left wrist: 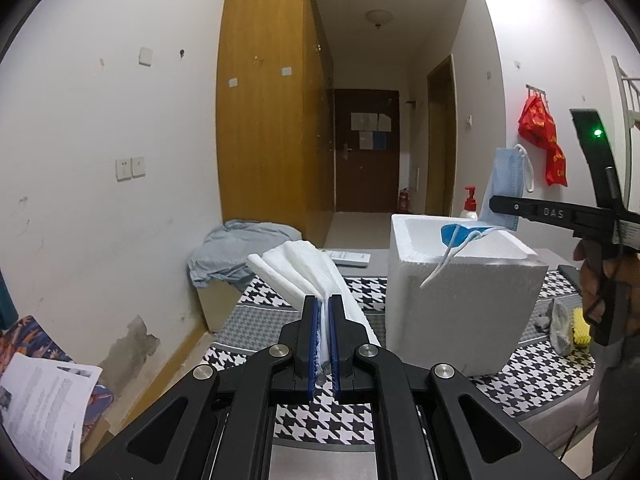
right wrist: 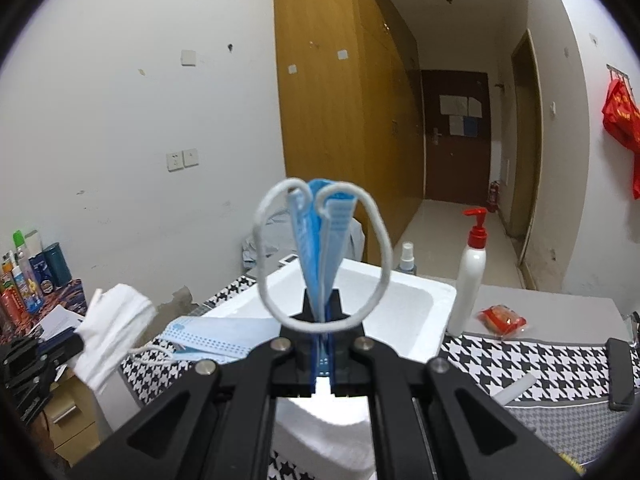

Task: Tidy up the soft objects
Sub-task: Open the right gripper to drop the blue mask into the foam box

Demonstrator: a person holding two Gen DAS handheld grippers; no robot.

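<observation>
Here the left claw point(left wrist: 325, 312) pinches a white cloth point(left wrist: 304, 270), the right claw point(right wrist: 322, 304) a blue mask point(right wrist: 320, 240).

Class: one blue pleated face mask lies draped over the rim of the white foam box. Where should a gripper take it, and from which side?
Grip the flat pleated body of the draped blue face mask from above, where it rests on the white foam box's rim; its white ear loop hangs loose and would slip.

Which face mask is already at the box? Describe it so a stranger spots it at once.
Find the white foam box on the houndstooth cloth. Draped flat over its left rim lies a blue face mask, one white ear loop hanging down outside. Unlike the folded mask clamped upright in the right gripper, nothing holds it.
</observation>
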